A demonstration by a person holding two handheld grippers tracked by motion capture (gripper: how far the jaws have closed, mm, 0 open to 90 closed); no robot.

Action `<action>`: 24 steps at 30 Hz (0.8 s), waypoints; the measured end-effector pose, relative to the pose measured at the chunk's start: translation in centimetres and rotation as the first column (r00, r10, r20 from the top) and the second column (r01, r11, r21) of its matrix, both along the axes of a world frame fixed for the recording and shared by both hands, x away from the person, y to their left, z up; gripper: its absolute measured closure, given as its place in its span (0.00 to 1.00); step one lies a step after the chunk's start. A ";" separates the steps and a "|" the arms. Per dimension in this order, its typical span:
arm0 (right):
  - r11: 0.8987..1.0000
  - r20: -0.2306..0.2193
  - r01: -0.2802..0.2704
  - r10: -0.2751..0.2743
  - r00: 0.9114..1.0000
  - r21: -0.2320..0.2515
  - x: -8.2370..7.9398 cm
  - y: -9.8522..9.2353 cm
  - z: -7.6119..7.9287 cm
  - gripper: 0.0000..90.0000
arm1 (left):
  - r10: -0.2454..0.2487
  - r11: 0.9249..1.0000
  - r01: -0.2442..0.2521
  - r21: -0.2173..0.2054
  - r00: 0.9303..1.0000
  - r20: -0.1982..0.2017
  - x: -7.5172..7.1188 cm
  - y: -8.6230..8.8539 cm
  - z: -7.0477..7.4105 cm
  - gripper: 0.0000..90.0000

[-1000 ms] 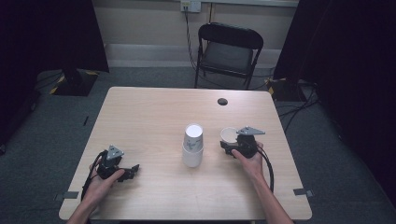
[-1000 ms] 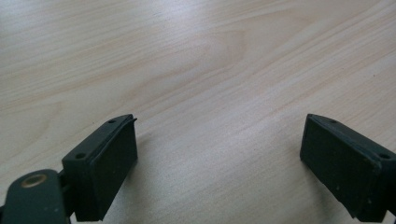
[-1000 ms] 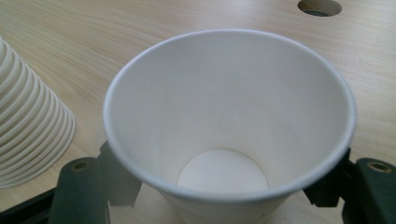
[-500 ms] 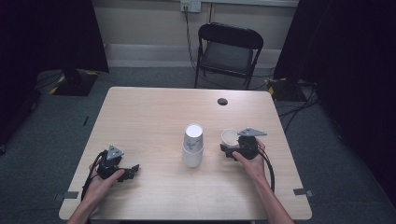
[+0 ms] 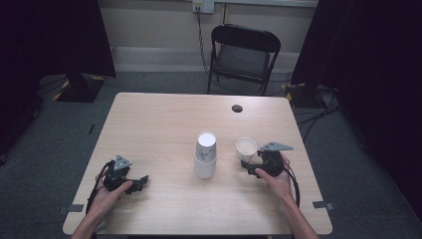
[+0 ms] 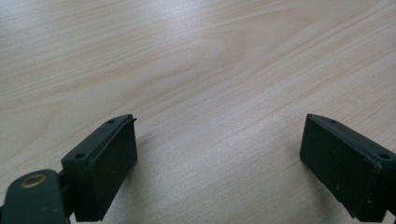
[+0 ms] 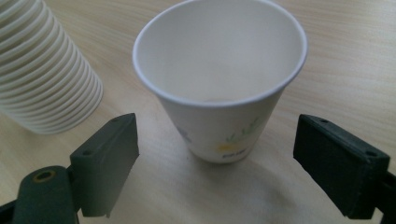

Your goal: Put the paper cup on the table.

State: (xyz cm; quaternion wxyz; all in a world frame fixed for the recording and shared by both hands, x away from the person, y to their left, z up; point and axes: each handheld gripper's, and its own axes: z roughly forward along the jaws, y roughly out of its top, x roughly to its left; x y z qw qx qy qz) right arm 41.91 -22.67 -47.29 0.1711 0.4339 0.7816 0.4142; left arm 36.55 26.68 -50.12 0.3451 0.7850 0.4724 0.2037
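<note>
High view: fixed above the person's side, looking forward and down over the whole table, far enough to take in the folding chair behind.

Left gripper view: very close, low over bare tabletop.

Right gripper view: close on a paper cup and cup stack; shared with the high view, cup, stack.
</note>
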 end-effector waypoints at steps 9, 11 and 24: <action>0.999 -0.015 0.025 -0.025 1.000 -0.030 -3.1 -2.1 0.5 0.16 | 0.000 1.000 0.000 0.001 1.000 0.002 0.0 0.0 0.0 0.12; 0.999 -0.025 0.040 -0.040 0.999 -0.021 -3.8 -2.6 0.5 0.16 | -0.001 1.000 0.001 0.000 1.000 0.002 0.0 0.0 0.0 0.12; 0.985 -0.084 0.002 -0.017 0.996 -0.174 -7.0 -3.1 -2.0 0.15 | -0.001 1.000 0.001 -0.001 1.000 0.000 -0.1 0.0 0.0 0.12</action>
